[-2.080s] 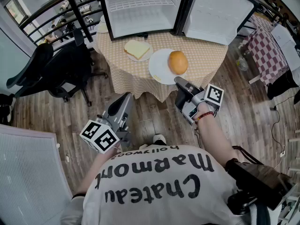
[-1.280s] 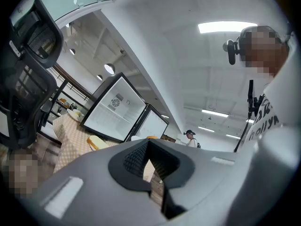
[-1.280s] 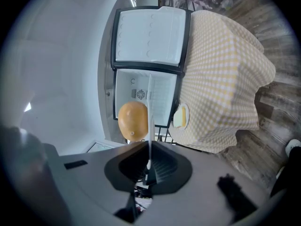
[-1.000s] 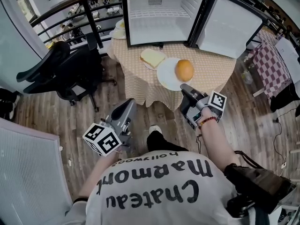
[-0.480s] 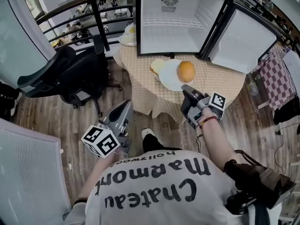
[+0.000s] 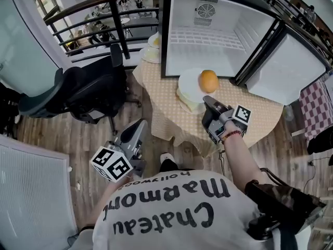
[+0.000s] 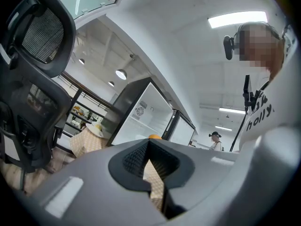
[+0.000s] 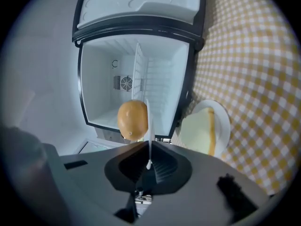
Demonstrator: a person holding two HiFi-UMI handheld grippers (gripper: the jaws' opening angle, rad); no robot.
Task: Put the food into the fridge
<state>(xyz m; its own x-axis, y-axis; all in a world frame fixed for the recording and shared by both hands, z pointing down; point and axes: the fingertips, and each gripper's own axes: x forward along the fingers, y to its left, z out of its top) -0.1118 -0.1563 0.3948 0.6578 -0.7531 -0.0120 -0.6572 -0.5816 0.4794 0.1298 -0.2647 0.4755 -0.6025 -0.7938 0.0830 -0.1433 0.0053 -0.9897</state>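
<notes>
Head view, sweeping from the left: a black office chair (image 6: 78, 90) sits on the wood floor. Next comes the left gripper (image 6: 139, 125), low beside the table (image 6: 156, 105), jaws together and gripping nothing. The left gripper view shows only the checked cloth (image 7: 151, 173) past the jaws. On the table a slice of bread (image 6: 187, 103) lies on its own dish. Over it the right gripper (image 6: 207, 99) is clamped on the rim of a white plate (image 6: 188, 79). The orange (image 6: 208, 80) rides on that plate, right in front of the open fridge (image 6: 218, 46). Right gripper view backs it up: the plate's thin edge is pinched between the jaws, with the orange alongside, the fridge ahead and the bread off to the right. Far right, the fridge door (image 6: 289, 69) stands wide open.
</notes>
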